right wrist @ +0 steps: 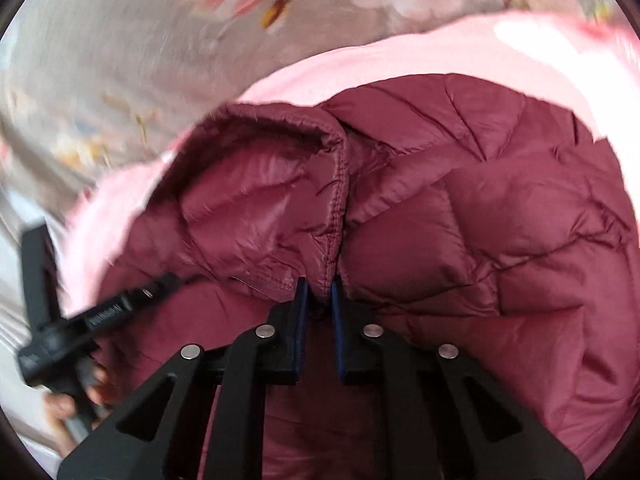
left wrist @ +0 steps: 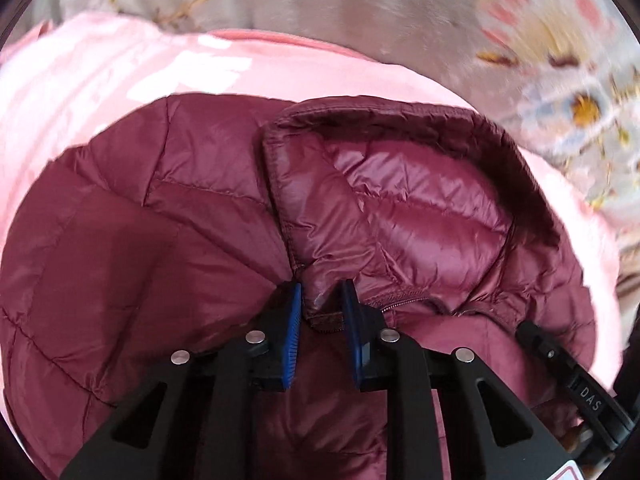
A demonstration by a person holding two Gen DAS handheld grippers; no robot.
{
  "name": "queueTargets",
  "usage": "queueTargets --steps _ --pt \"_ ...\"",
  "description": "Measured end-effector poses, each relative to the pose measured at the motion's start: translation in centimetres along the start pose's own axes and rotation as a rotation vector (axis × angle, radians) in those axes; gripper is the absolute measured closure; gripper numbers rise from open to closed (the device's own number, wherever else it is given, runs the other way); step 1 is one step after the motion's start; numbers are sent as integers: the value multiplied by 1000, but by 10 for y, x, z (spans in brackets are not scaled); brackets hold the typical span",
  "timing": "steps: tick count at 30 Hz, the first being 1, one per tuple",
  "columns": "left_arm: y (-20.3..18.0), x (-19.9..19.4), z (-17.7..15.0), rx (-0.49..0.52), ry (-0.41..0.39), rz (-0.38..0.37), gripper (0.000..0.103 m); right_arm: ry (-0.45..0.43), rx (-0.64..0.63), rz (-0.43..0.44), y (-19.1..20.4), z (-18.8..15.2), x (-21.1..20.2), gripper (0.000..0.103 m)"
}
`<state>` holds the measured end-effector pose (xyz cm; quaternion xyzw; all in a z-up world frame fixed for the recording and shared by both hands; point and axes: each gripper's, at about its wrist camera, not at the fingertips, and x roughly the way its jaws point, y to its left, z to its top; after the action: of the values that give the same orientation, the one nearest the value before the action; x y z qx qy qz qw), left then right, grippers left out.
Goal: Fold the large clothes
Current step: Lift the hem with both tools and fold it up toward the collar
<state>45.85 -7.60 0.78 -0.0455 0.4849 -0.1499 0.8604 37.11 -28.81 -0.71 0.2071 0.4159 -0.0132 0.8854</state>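
A maroon quilted puffer jacket (left wrist: 168,216) fills both views, lifted over a pink garment (left wrist: 100,76). My left gripper (left wrist: 320,300) is shut on the jacket's collar edge by the zipper, its shiny lining (left wrist: 420,216) to the right. My right gripper (right wrist: 318,294) is shut on the other collar edge of the jacket (right wrist: 480,208), the collar's lining (right wrist: 248,200) to its left. The pink garment (right wrist: 400,64) shows behind it. Each gripper shows at the other view's edge: the right one (left wrist: 576,384), the left one (right wrist: 100,316).
A grey bedspread with a floral print (left wrist: 400,4) lies beyond the clothes and also shows in the right wrist view (right wrist: 120,52). A hand on the left tool's handle (right wrist: 64,404) shows at the lower left.
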Motion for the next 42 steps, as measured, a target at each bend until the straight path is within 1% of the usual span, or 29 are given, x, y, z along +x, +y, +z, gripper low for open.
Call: queueTargets --steps 4,8,12,16,19,21,24,26,28,31,33,34,36,38,39,41,42 --pt "-13 0 -14 108 -77 80 83 -51 -132 -103 16 -9 4 94" --pt "-23 1 -20 161 -108 146 82 -61 -151 -125 17 -10 8 94" --pt "-26 -2 -23 186 -117 182 82 -68 -168 -143 19 -9 10 94" --pt "-31 -2 -24 197 -122 201 82 -68 -155 -123 16 -10 7 94" --pt "-31 -3 -25 196 -129 210 80 -67 -138 -95 13 -10 6 93" --pt "-28 -8 -27 177 -137 201 76 -54 -109 -58 6 -10 -1 91" --pt "-22 -18 -30 173 -124 176 76 -28 -82 -18 -5 -13 -18 91" --pt "-18 -29 -30 189 -114 167 76 -29 -81 -15 -10 -12 -30 91" --pt "-13 -42 -22 191 -110 169 76 -53 -86 -33 -14 -1 -45 88" --pt "-8 -54 7 151 -117 160 76 -114 -55 -45 -13 32 -57 88" --pt "-8 -58 32 113 -132 166 76 -171 -29 -41 -5 61 -60 88" --pt "-8 -57 50 83 -141 166 76 -190 -14 -32 -2 72 -59 88" --pt "-6 -49 74 15 -133 150 76 -221 45 -6 4 97 -50 88" --pt "-3 -36 94 -53 -109 94 76 -218 74 5 9 113 -36 88" --pt "0 -28 100 -91 -103 81 76 -213 86 3 11 119 -28 88" --pt "3 -10 106 -131 -70 64 76 -176 97 -7 11 124 -4 88" --pt "4 0 106 -150 -49 59 76 -140 97 -18 10 123 10 88"
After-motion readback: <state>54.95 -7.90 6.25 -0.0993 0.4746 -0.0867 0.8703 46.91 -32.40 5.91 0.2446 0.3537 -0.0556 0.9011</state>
